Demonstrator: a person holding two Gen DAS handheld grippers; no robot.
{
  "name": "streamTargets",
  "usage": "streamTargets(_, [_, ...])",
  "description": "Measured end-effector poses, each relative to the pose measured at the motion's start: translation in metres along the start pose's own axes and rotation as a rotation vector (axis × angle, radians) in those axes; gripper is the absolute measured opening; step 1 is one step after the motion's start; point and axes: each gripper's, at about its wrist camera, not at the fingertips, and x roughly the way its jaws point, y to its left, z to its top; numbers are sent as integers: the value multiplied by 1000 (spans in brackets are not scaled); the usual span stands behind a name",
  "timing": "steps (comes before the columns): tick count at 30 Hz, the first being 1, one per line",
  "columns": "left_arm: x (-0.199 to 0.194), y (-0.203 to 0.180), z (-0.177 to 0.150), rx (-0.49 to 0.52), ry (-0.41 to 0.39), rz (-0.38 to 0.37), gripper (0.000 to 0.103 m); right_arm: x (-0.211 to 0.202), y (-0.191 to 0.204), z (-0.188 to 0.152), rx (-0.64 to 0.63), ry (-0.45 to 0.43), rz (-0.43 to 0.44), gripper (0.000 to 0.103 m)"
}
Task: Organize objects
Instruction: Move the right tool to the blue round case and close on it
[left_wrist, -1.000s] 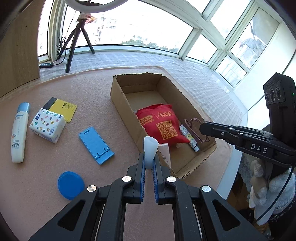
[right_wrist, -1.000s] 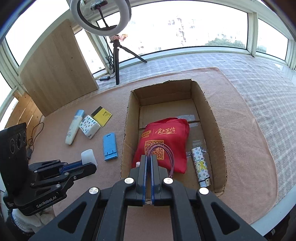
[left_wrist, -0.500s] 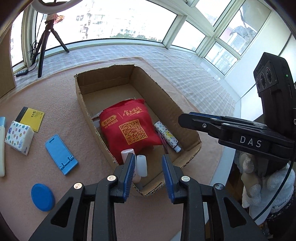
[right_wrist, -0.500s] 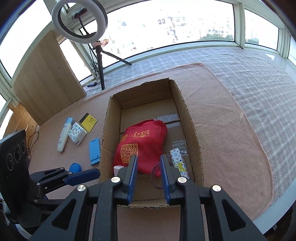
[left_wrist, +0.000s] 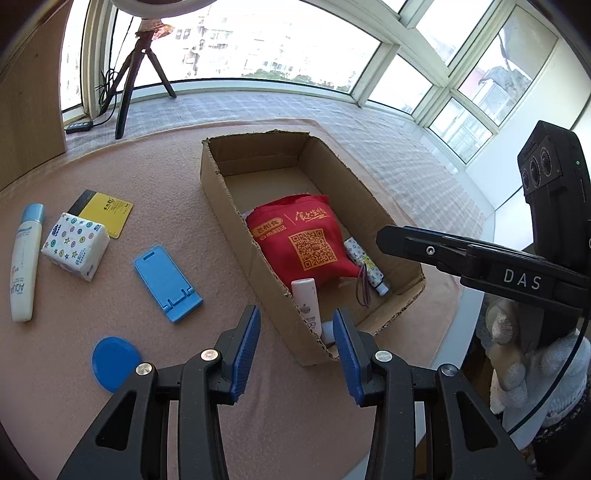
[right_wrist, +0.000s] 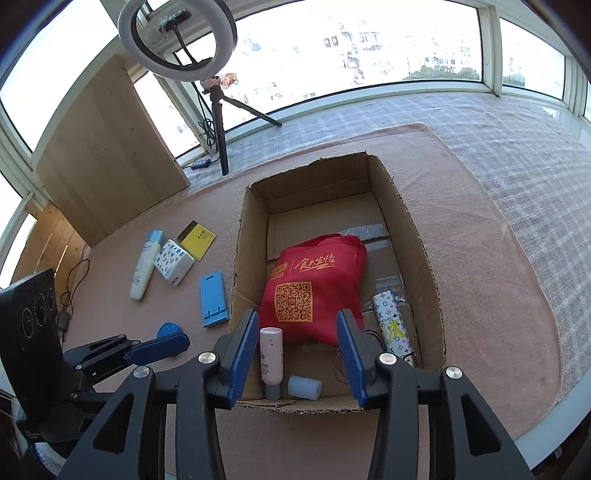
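Both of your grippers were spread wide and held nothing; the left gripper (left_wrist: 296, 339) hung low in its frame over the near wall of the cardboard box (left_wrist: 236, 218), the right gripper (right_wrist: 297, 352) over the box's near end. Inside lay a red bag (right_wrist: 314, 288), a pink bottle (right_wrist: 271, 354), a patterned tube (right_wrist: 391, 326) and a small grey cap (right_wrist: 304, 387); you seemed between placements. At centre left of the left view waited the blue phone stand (left_wrist: 166, 284), likely your next pick, calling for a reach leftward.
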Motion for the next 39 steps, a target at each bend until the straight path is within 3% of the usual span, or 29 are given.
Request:
streamTargets(3, [-11, 21, -8, -42, -8, 27, 46, 2, 11, -2, -9, 1, 13, 45])
streamTargets(7, [-28, 53, -23, -99, -28, 74, 69, 6, 27, -5, -22, 11, 43, 53])
streamTargets(13, [-48, 104, -45, -189, -26, 148, 86, 19, 57, -11, -61, 40, 77, 58])
streamTargets(22, [-55, 148, -66, -255, 5, 211, 88, 44, 100, -20, -103, 112, 117, 60])
streamTargets(30, [-52, 143, -69, -218, 11, 204, 88, 69, 127, -28, -112, 178, 170, 60])
streamTargets(39, [-39, 141, -65, -201, 28, 185, 87, 107, 140, -34, -125, 266, 161, 60])
